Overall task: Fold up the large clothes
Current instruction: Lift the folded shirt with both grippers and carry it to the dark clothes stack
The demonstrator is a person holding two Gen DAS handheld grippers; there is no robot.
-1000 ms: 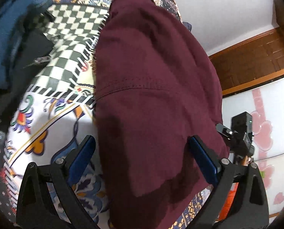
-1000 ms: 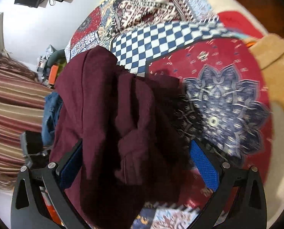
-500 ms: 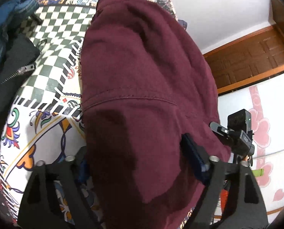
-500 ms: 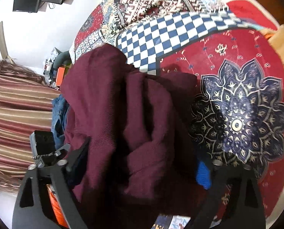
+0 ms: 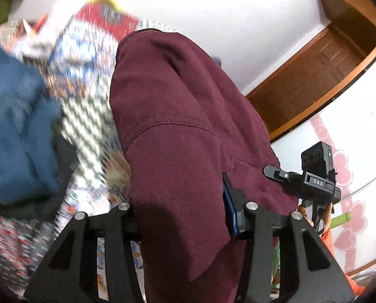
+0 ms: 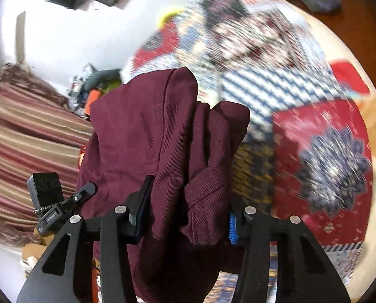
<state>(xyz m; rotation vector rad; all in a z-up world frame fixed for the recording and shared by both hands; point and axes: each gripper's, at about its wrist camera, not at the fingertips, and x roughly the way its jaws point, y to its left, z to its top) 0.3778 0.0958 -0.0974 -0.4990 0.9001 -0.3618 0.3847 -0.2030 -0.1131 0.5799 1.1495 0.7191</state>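
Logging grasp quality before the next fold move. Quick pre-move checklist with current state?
1. Left tool closed on maroon garment: ok, cloth fills the gap between the pads.
2. Right tool closed on the same garment: ok, a bunched seam sits between the pads.
3. Garment lifted off the patchwork bedspread: cannot tell, the lower end is hidden.
4. Fabric flat, not bunched: not ok, the right side is crumpled.
5. Blue clothing apart from the garment: ok.
6. Views sharp: not ok, the background is motion-blurred.

The patterned bedspread (image 5: 87,116) is motion-blurred in both views. The maroon garment (image 5: 178,136) hides the left tool's (image 5: 180,209) left finger and runs off the bottom edge.
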